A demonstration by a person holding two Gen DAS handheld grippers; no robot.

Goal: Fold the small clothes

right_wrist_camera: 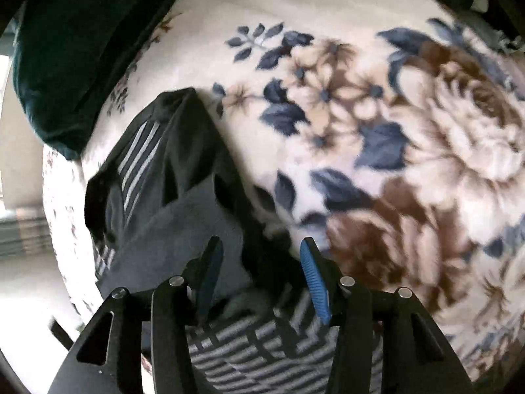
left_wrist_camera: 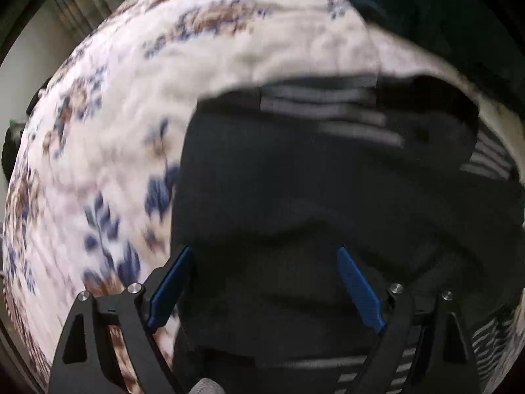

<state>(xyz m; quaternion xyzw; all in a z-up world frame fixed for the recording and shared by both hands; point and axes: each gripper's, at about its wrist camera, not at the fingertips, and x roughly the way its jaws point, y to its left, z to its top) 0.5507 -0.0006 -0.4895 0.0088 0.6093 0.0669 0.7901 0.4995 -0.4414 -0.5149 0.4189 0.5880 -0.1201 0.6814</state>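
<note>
A small black garment with grey-white stripes lies rumpled on a floral blanket. My left gripper hangs over its black middle, jaws wide open with nothing between the blue pads. In the right wrist view the same garment lies folded over itself at the left, its striped part near the bottom edge. My right gripper stands open above the garment's right edge. Dark cloth shows below the gap, and the pads press on nothing.
The floral blanket spreads widely to the right of the garment. A dark teal cushion lies at the far corner, also seen as the cushion at top right. The bed's edge and pale floor are at the left.
</note>
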